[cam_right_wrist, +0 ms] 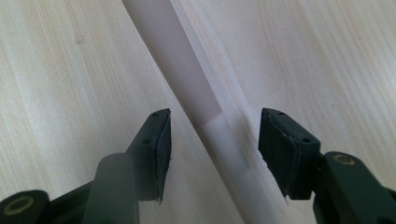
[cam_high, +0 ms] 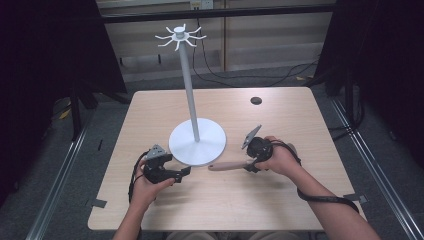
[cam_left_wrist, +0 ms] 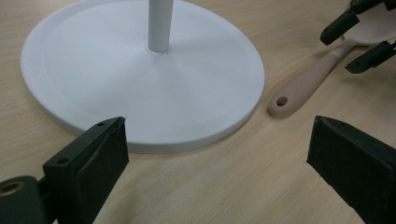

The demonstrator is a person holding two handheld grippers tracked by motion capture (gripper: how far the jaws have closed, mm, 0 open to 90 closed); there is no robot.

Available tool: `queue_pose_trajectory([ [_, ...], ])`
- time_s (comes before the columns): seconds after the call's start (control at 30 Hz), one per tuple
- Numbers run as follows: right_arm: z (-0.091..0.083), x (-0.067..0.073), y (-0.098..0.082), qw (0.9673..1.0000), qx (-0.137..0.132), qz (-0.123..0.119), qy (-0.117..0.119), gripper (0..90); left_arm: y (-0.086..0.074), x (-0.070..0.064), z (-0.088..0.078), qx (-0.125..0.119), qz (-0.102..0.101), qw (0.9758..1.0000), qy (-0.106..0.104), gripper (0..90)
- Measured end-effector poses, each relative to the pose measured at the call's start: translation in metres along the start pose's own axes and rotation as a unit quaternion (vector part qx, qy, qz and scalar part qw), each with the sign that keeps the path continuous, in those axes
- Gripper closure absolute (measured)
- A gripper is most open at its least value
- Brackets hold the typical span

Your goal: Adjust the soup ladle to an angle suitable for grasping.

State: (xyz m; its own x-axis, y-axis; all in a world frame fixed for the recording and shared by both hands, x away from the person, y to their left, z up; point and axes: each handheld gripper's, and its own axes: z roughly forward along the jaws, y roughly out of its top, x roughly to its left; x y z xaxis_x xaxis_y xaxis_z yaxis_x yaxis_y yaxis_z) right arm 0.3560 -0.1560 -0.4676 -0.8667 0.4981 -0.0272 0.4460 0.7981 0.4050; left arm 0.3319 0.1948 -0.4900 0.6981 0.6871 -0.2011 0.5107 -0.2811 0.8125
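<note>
A pale beige utensil (cam_high: 227, 165) lies flat on the wooden table, its handle end with a hanging hole (cam_left_wrist: 281, 101) pointing toward the white stand's round base (cam_high: 197, 145). My right gripper (cam_right_wrist: 215, 126) points down over the utensil's handle (cam_right_wrist: 187, 70). Its jaws sit on either side of the handle with a gap at each pad, so it is open. My left gripper (cam_left_wrist: 219, 140) rests low at the front edge of the base (cam_left_wrist: 140, 84), open with only bare table between its jaws. The stand's pole (cam_high: 192, 100) rises to a ring of hooks (cam_high: 180, 36).
A small black disc (cam_high: 256, 100) lies at the table's far right. The table's front edge (cam_high: 225, 227) is close to the person's forearms. Cables trail on the floor behind the table, and dark curtains hang at both sides.
</note>
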Motion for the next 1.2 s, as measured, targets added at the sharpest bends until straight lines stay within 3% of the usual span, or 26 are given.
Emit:
queue_pose_trajectory([
  [0.23, 0.009, 0.001, 0.0, 0.9997, 0.012, -0.017, 0.01, 51.5, 0.001, 0.001, -0.001, 0.0, 0.001, 1.0, 0.002, 5.0],
  [0.37, 0.01, 0.001, 0.001, 0.9994, 0.003, -0.027, 0.023, 61.6, 0.0, 0.002, -0.002, 0.0, -0.001, 1.0, 0.002, 5.0],
  [0.4, 0.009, 0.0, 0.001, 0.999, 0.005, -0.042, 0.017, 68.1, 0.001, 0.002, -0.002, 0.001, 0.0, 1.0, 0.005, 5.0],
  [0.53, 0.008, 0.001, 0.001, 0.9964, 0.009, -0.083, 0.015, 71.6, 0.001, 0.002, -0.002, -0.002, 0.0, 1.0, 0.004, 5.0],
  [0.6, 0.006, 0.003, 0.001, 0.9933, 0.014, -0.114, 0.009, 73.2, 0.001, 0.002, -0.003, -0.003, 0.0, 1.0, 0.005, 5.0],
  [0.7, 0.003, 0.003, -0.002, 0.9925, 0.009, -0.122, 0.011, 76.9, 0.001, 0.002, -0.003, -0.003, -0.002, 1.0, 0.004, 5.0],
  [0.77, -0.003, 0.002, -0.005, 0.9942, -0.001, -0.106, 0.013, 78.4, 0.001, 0.003, -0.003, -0.003, -0.001, 1.0, 0.005, 5.0],
  [0.8, -0.006, -0.001, -0.007, 0.9943, -0.013, -0.103, 0.023, 78.5, 0.001, 0.003, -0.003, -0.003, -0.001, 1.0, 0.005, 5.0],
  [0.93, -0.018, -0.004, -0.013, 0.9947, -0.044, -0.091, 0.021, 78.5, 0.001, 0.002, -0.002, -0.002, 0.0, 1.0, 0.006, 5.0],
  [0.97, -0.026, -0.005, -0.016, 0.9948, -0.06, -0.079, 0.022, 78.5, 0.001, 0.001, -0.002, -0.001, 0.0, 1.0, 0.003, 5.0],
  [1.07, -0.036, -0.008, -0.019, 0.9942, -0.088, -0.058, 0.021, 78.5, 0.002, -0.001, -0.002, -0.002, 0.0, 1.0, 0.0, 5.0],
  [1.2, -0.048, -0.01, -0.025, 0.9908, -0.131, -0.032, 0.008, 78.5, 0.003, -0.001, -0.002, -0.005, -0.004, 1.0, -0.002, 5.0],
])
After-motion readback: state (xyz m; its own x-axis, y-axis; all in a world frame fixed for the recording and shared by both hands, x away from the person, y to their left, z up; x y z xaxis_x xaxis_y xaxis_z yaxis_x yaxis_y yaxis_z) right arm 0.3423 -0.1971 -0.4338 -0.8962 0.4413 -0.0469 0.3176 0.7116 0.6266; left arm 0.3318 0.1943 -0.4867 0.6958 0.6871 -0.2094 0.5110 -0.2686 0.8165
